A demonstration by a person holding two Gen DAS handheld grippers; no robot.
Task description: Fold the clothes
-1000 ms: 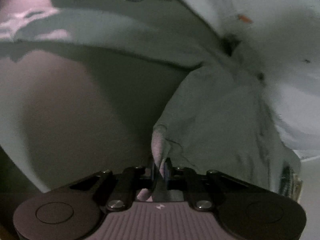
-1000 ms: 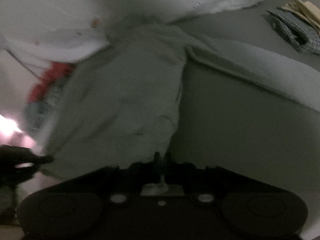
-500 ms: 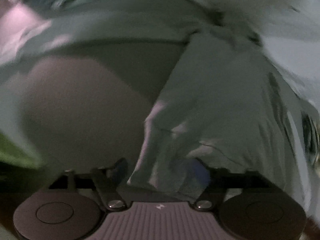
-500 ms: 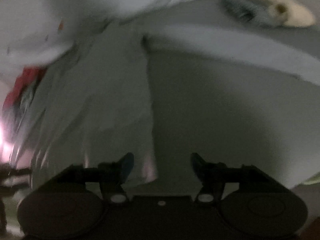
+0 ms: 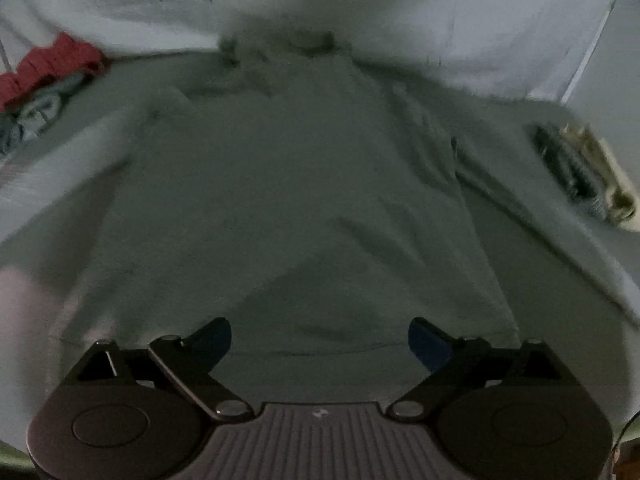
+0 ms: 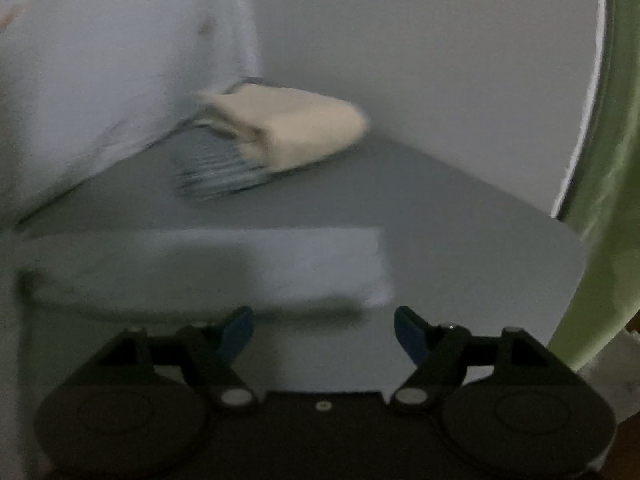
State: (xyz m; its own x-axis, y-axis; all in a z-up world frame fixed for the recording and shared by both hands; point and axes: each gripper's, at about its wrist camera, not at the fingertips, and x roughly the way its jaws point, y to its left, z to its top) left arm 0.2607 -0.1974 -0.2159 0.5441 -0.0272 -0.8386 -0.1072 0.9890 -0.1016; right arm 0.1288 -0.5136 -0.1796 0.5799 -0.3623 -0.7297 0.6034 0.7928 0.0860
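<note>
My left gripper (image 5: 320, 340) hangs over the grey-green long-sleeved top (image 5: 288, 184), which lies spread flat on the grey counter (image 5: 560, 320), collar at the far end near the white wall — jaws have just been opening, now spread wide, nothing between them, hem just ahead of the tips. My right gripper (image 6: 323, 330) sits over one pale sleeve (image 6: 200, 268) lying across the counter; its jaws have likewise just been opening and pinch nothing. A folded cream-and-striped stack (image 6: 272, 136) rests in the far corner — red crumpled cloth (image 5: 48, 68) far left.
</note>
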